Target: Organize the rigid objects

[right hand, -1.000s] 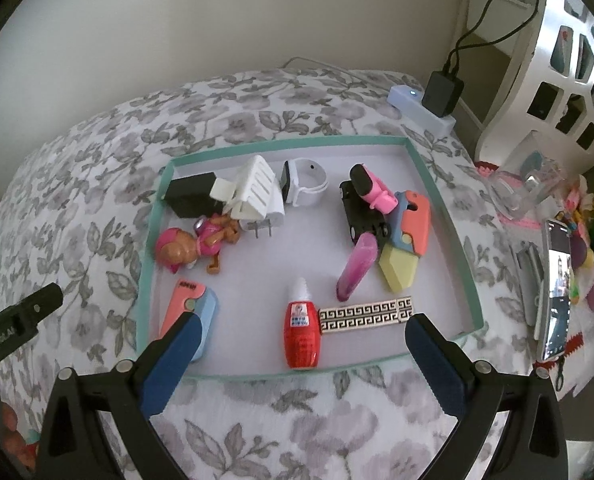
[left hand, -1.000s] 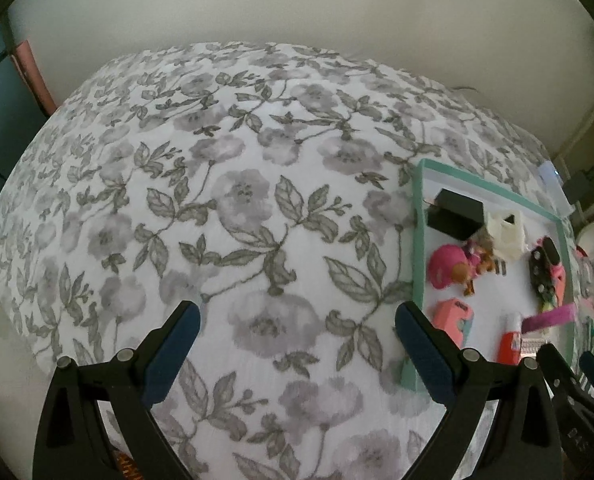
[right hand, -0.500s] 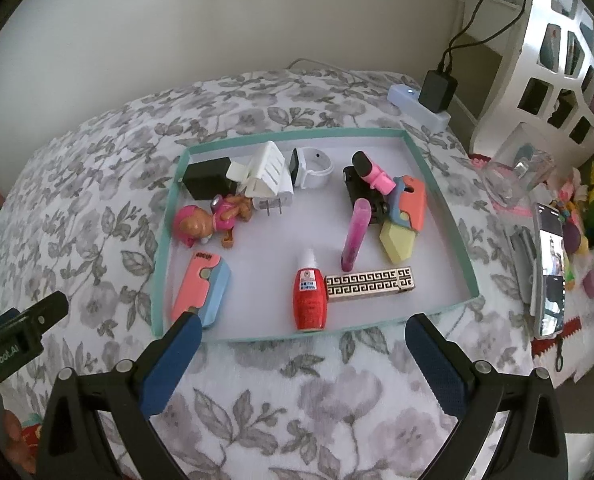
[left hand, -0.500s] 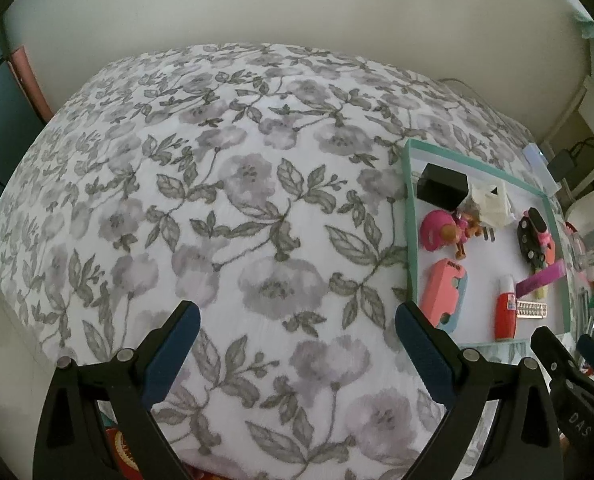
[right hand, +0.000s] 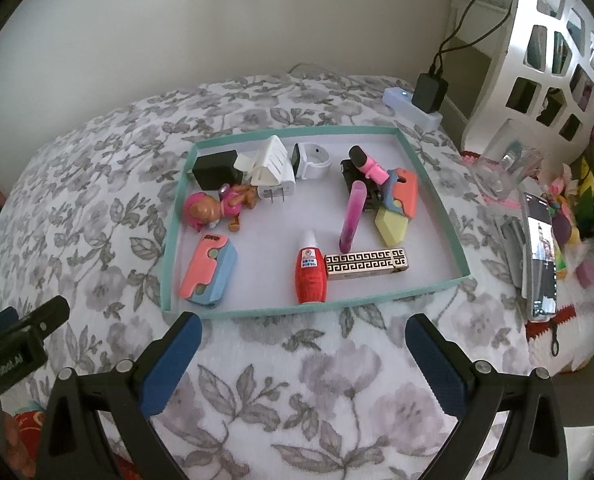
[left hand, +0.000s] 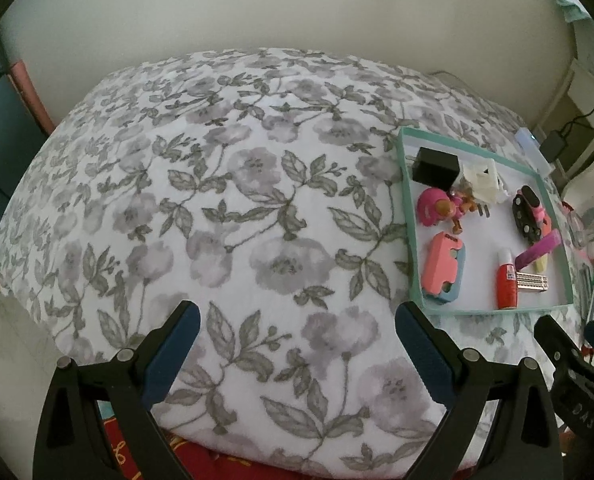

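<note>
A bed (left hand: 225, 216) is covered by a grey floral blanket against a plain wall (right hand: 217, 20). The teal-rimmed tray (right hand: 179, 216) of small objects is set on it. Both grippers (left hand: 295, 340) (right hand: 303, 344) are held over the blanket, jaws spread wide, empty.

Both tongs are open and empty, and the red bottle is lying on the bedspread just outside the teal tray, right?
Not quite. The red bottle lies inside the teal tray, near its front edge beside the patterned bar; the right wrist view shows this. The rest holds: the left tongs and right tongs are open and empty.
</note>
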A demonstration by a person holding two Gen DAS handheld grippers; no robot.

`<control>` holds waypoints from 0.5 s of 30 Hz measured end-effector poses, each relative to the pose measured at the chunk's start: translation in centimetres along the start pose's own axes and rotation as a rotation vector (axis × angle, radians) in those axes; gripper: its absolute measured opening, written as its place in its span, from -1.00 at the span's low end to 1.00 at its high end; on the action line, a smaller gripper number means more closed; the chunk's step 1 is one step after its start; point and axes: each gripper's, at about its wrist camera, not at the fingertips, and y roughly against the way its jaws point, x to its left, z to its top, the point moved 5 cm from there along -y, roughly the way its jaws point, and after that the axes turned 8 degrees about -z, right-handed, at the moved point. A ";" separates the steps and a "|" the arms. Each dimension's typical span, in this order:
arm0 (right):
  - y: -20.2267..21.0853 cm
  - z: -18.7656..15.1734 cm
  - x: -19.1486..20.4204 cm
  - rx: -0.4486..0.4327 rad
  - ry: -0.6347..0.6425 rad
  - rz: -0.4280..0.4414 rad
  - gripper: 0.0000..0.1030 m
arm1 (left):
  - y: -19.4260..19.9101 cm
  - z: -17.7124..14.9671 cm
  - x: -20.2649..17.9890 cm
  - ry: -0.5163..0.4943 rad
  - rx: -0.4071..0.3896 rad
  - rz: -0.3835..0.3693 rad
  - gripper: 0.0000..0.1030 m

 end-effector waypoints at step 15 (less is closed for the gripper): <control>0.7 0.0 0.0 -0.021 -0.005 0.005 1.00 | 0.5 0.0 0.0 0.001 -0.002 0.013 0.91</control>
